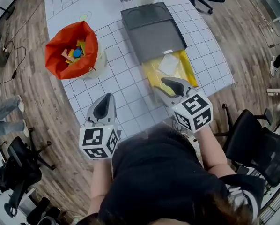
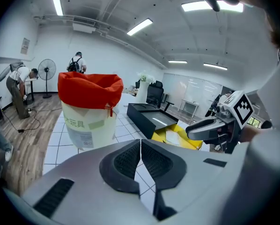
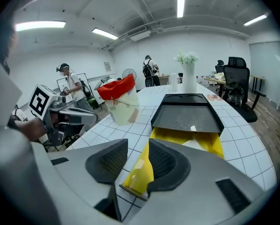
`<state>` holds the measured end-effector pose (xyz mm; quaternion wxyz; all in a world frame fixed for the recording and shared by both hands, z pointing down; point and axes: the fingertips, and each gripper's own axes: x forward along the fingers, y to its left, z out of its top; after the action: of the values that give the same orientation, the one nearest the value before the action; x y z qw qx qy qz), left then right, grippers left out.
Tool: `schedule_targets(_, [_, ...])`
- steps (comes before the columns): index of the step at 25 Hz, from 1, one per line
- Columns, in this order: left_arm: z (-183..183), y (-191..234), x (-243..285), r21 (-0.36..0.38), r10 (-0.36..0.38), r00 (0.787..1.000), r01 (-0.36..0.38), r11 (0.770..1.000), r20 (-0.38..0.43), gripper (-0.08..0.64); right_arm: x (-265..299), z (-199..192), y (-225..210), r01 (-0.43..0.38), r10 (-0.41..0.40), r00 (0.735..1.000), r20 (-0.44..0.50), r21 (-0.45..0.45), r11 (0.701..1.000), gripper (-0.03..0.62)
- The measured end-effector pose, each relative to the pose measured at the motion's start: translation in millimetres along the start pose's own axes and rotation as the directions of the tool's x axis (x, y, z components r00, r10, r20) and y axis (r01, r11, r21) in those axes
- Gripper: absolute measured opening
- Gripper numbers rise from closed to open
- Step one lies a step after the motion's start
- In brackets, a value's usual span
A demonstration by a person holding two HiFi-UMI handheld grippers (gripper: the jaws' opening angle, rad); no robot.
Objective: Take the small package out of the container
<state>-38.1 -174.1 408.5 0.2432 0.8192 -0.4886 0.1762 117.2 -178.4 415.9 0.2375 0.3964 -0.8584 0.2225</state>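
Observation:
A yellow flat package (image 1: 170,71) with a white label lies on the gridded table, its far end at the mouth of the dark grey container (image 1: 151,29). My right gripper (image 1: 170,84) hovers over the package's near end. In the right gripper view the jaws of this gripper (image 3: 137,161) stand apart, with the package's near corner (image 3: 142,172) in the gap and no pad pressing on it. My left gripper (image 1: 105,104) sits to the left over bare table. Its jaws (image 2: 140,146) meet at the tips with nothing between them.
A white bin lined with an orange bag (image 1: 72,50), holding toys, stands at the table's left. A vase of flowers (image 3: 188,76) is at the far end. A black office chair (image 1: 257,144) is close on my right. People stand in the background.

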Motion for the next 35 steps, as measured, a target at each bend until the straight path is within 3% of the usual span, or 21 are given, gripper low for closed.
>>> schedule_targets(10, [7,-17,58,-0.056,0.043,0.999,-0.045,0.997,-0.021,0.027,31,-19,-58,-0.037,0.010,0.985,-0.172,-0.157,0.987,0.166])
schedule_targets(17, [1,-17,79,-0.094,0.063,0.996,-0.068,0.993,-0.055,0.028,54,-40,-68,-0.125,0.057,0.951,-0.304,-0.210,0.970,0.167])
schedule_targets(23, [-9,-15,86,-0.118,0.087,0.993,-0.097,0.988,-0.084,0.027,67,-58,-71,-0.172,0.040,0.910,-0.414,-0.286,0.943,0.166])
schedule_targets(30, [-15,-11,91,-0.140,0.102,0.990,-0.116,0.983,-0.098,0.027,76,-69,-72,-0.195,0.025,0.889,-0.458,-0.328,0.924,0.164])
schedule_targets(35, [-19,-7,92,-0.140,0.116,0.987,-0.130,0.982,-0.109,0.026,78,-68,-74,-0.200,0.042,0.889,-0.457,-0.303,0.932,0.151])
